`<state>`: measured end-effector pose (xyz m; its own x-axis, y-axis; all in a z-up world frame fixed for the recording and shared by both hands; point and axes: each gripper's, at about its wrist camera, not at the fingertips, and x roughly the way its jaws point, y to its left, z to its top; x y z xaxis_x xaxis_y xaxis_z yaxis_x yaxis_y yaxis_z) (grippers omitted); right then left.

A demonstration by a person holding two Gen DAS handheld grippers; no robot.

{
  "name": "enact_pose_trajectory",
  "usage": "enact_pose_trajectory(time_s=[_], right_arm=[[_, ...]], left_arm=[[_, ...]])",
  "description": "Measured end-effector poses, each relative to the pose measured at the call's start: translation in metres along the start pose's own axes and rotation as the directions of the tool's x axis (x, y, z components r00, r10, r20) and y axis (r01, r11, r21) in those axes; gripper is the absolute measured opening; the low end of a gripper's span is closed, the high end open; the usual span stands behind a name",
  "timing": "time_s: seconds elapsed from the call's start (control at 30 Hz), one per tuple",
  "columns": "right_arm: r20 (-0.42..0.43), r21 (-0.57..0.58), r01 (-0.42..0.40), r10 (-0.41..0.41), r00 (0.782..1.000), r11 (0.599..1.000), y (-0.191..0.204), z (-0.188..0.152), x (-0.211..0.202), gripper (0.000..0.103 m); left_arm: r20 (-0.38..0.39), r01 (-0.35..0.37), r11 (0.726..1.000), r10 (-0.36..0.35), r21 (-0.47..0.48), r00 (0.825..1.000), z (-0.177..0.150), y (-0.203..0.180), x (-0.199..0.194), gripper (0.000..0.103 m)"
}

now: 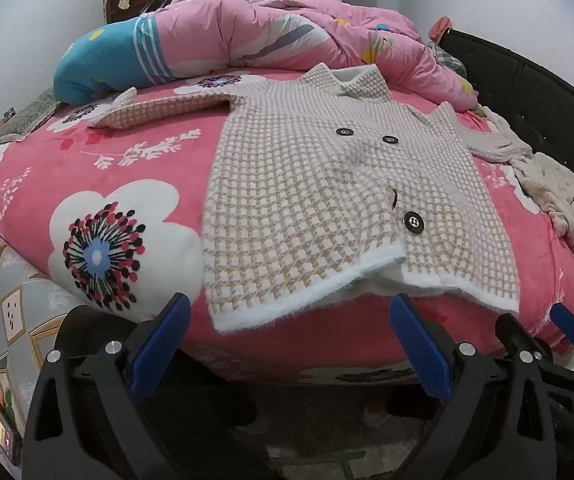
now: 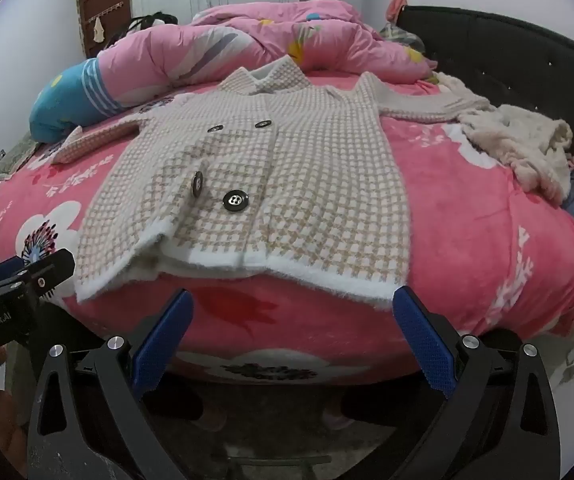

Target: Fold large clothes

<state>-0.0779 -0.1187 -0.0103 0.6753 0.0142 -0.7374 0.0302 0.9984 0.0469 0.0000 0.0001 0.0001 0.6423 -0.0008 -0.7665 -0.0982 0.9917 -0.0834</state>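
A fuzzy checked coat (image 1: 327, 200) lies flat on a pink floral bed (image 1: 135, 168); both grippers (image 1: 287, 340) (image 2: 293, 330) gape empty near its white hem.

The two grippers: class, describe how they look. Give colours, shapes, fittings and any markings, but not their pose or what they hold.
The left gripper and right gripper match: each has two blue fingers with dimpled, textured faces, mounted on black, curved arms with triangular cut-outs. Round silver bolt heads sit at the joints. In the right wrist view, the left gripper's black body carries white lettering, apparently "GenRobot.AI". No sleeves or cables are clearly visible.
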Motion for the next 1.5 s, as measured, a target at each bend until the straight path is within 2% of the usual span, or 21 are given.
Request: enact_pose_trajectory(time_s=[1.5], right_arm=[[0.005, -0.018, 0.008, -0.008, 1.000, 1.000, 0.0090, 0.0047, -0.0009, 0.096]], left_arm=[[0.000, 0.000, 1.000, 0.000, -0.008, 1.000, -0.0027, 0.0075, 0.0046, 0.098]])
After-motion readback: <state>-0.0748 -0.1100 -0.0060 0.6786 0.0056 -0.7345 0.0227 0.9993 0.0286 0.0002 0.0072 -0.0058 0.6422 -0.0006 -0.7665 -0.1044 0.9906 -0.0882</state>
